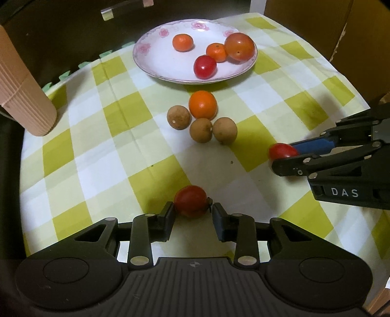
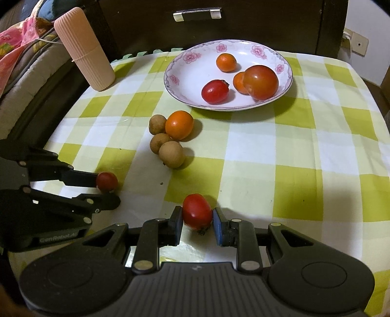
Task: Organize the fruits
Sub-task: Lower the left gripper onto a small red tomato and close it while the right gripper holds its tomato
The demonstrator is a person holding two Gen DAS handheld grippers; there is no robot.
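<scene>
My left gripper (image 1: pixel 192 209) is shut on a red tomato (image 1: pixel 191 201) just above the checked cloth; it also shows in the right wrist view (image 2: pixel 107 189) with its tomato (image 2: pixel 106 181). My right gripper (image 2: pixel 197 217) is shut on another red tomato (image 2: pixel 197 211); in the left wrist view this gripper (image 1: pixel 284 156) and tomato (image 1: pixel 282 151) are at the right. The flowered plate (image 1: pixel 151 58) (image 2: pixel 185 80) at the back holds two small oranges, a red tomato and a large tomato. An orange (image 1: pixel 202 104) (image 2: pixel 179 124) and three brown longans (image 1: pixel 199 130) (image 2: pixel 171 154) lie in front of the plate.
A ribbed pink cylinder (image 1: pixel 22 97) (image 2: pixel 84 48) stands at the table's back left corner. A dark cabinet with a metal handle (image 2: pixel 197 13) is behind the table. Bedding (image 2: pixel 14 48) lies to the left. The green-checked cloth (image 2: pixel 292 158) covers the table.
</scene>
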